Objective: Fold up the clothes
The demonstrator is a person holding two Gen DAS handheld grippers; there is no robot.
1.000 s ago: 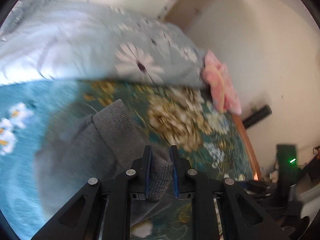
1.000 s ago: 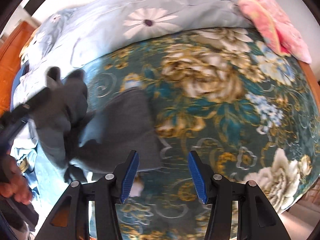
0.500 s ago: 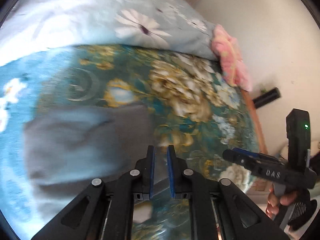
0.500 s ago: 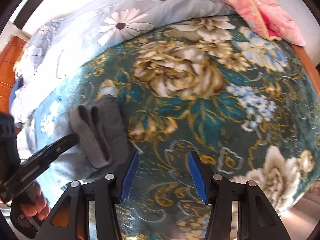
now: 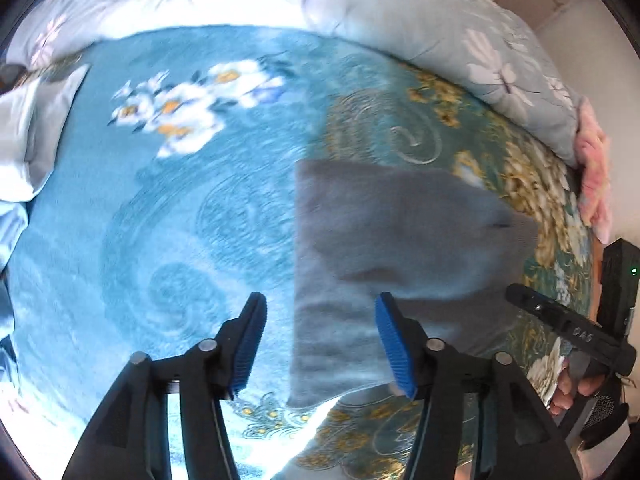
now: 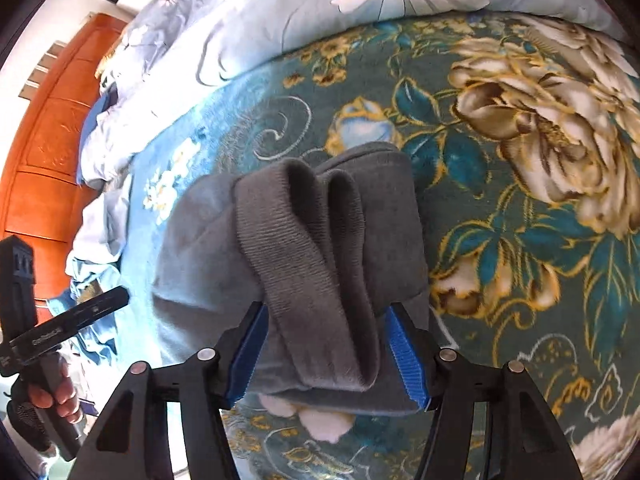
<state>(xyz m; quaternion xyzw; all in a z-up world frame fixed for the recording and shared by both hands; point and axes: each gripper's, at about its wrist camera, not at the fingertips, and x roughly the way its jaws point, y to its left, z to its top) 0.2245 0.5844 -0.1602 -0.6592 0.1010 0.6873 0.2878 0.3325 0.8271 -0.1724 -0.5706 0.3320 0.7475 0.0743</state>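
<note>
Grey knitted sweater (image 6: 288,248), already doubled into a compact rectangular bundle, lies on the teal plush bedspread with gold and cream roses (image 6: 520,128), well short of the pale blue daisy-print quilt (image 6: 320,12) heaped along the bedspread's far side. We judge the folding nearly complete: the body sits in flat layers, and two ribbed bands, cuffs or hem by the look of them, are draped over the top of the bundle. What seems left is to tuck or smooth those bands and square the stack; we cannot tell whether more garments wait beyond the rumpled light blue bedding at the bedspread's edge.

We see our right gripper (image 6: 328,352) with its blue-padded fingers spread wide, straddling the near end of the bundle where the ribbed bands hang down. The pads stand just beside the cloth on either side, possibly brushing it, but they are not clamped on anything.

Our left gripper (image 5: 320,344) is likewise spread wide above the bedspread. From its view the sweater (image 5: 400,248) shows as a blurred grey slab, its near corner lying between the fingers, the right-hand pad in front of the cloth, the other over bare bedspread. It holds nothing.

A pink fleecy blanket (image 5: 596,184) sits at the bedspread's far corner, beside the quilt.
</note>
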